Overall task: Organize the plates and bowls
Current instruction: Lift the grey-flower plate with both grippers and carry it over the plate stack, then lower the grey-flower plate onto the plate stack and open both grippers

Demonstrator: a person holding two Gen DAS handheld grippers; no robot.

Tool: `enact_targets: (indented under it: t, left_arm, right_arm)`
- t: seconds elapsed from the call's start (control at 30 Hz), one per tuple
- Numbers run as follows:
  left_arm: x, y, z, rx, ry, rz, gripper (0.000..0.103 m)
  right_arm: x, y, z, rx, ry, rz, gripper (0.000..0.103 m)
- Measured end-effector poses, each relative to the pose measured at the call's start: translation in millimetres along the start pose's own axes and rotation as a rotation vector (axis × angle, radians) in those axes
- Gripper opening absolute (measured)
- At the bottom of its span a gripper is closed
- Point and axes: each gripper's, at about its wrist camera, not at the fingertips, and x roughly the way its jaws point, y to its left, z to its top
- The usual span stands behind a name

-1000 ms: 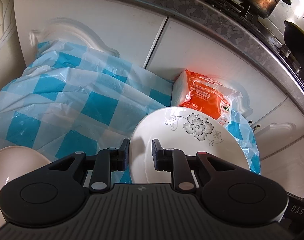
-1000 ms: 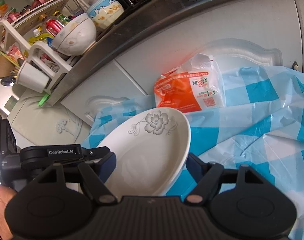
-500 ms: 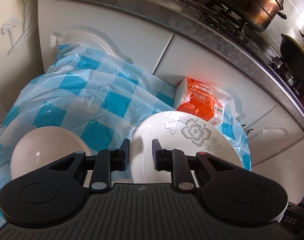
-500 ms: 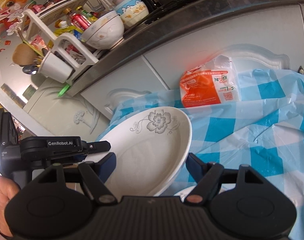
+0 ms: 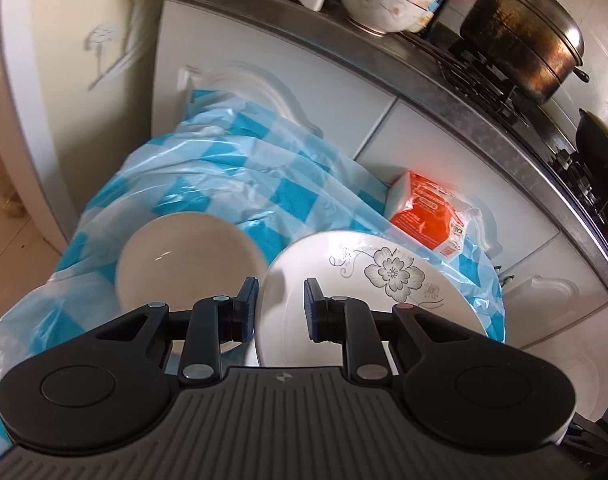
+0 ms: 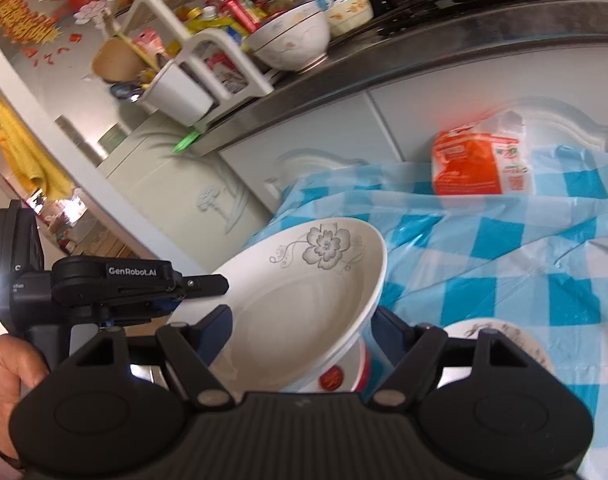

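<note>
A white plate with a grey flower print point(image 5: 368, 280) is held tilted above the blue-checked table. My left gripper point(image 5: 280, 312) is shut on its near rim. In the right wrist view the same plate point(image 6: 304, 300) lies between the wide-open fingers of my right gripper point(image 6: 299, 334), and the left gripper point(image 6: 199, 286) clamps its left rim. A plain white bowl point(image 5: 183, 264) sits on the table left of the plate. A second patterned dish point(image 6: 500, 340) and a red-and-white bowl point(image 6: 344, 372) sit under the plate.
An orange-and-white packet point(image 5: 428, 212) lies at the table's far edge against white cabinet doors point(image 5: 287, 80). On the steel counter point(image 5: 444, 84) stand stacked bowls point(image 5: 384, 4), a dark pot point(image 5: 524, 28) on a stove and a white rack point(image 6: 191, 60).
Both grippers have risen and pulled back with the plate. The plain bowl and the dishes under the plate have come into view, and more of the counter shows.
</note>
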Motion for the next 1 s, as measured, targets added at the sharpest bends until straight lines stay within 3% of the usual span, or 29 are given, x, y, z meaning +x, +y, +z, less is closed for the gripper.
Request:
enact_targets:
  t: [0.4, 0.73, 1.0]
  left_arm:
    - [-47.1, 62.1, -47.2, -0.11, 0.003, 0.078, 0.022]
    - [-56.7, 97.5, -83.4, -0.151, 0.0, 0.146, 0.022]
    - [-50.6, 114.3, -100.1, -0.183, -0.012, 0.148, 0.022]
  right_arm:
    - [6.9, 44.2, -39.7, -0.086, 0.098, 0.099, 0.077]
    - [31.9, 62.5, -90.8, -0.172, 0.249, 0.108, 0.076]
    - [44.9, 70.0, -115.6, -0.247, 0.329, 0.079, 0.076]
